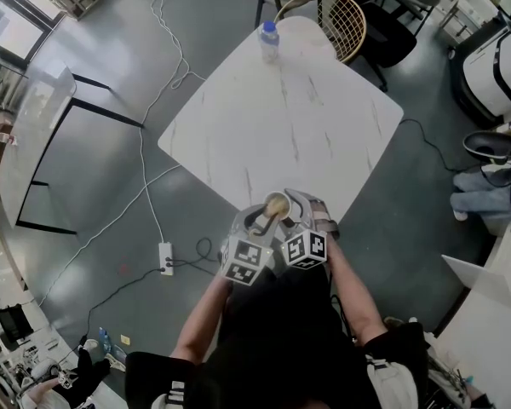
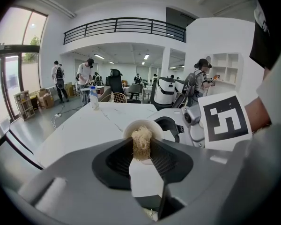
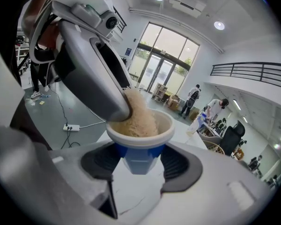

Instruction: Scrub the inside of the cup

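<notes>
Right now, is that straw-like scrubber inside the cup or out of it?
Inside. The right gripper view shows the tan scrubber sunk below the rim of the blue cup, pushed in by the left gripper.

Upright blue cup (image 3: pixel 139 154); tan scrubber (image 3: pixel 141 119) inside

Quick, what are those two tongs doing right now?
Left tongs: closed on a fibre scrubber pushed into the cup.
Right tongs: closed on that cup.
</notes>
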`<action>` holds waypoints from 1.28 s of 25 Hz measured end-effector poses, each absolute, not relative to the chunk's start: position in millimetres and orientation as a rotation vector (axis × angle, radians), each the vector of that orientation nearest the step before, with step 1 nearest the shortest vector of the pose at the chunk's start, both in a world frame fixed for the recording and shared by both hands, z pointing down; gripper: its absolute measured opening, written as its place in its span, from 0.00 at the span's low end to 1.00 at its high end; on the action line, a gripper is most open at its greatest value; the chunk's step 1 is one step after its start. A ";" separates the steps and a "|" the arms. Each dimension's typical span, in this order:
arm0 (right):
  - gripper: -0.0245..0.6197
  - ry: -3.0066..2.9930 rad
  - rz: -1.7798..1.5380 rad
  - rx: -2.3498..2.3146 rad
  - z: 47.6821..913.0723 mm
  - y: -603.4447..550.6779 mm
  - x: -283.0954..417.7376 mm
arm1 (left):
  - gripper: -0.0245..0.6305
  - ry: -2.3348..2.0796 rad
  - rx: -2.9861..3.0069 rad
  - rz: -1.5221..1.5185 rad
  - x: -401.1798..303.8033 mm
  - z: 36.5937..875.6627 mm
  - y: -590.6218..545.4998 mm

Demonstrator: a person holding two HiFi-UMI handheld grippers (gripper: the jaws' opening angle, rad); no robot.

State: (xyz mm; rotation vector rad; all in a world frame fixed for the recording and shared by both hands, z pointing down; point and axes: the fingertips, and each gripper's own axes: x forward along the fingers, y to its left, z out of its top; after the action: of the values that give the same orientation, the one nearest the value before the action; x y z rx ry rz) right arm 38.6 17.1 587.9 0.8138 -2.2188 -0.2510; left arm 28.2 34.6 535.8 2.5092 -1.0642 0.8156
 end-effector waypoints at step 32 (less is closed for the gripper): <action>0.45 -2.303 -0.029 0.892 601.7 -37.7 27.2 | 0.22 -1.391 2.460 0.527 -41.2 511.0 12.9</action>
State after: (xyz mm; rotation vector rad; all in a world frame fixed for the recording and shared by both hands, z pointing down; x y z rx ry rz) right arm 27.2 -37.7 601.7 0.8921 -2.3030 -0.0293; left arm -41.2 12.9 511.0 2.4604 -1.3914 0.5273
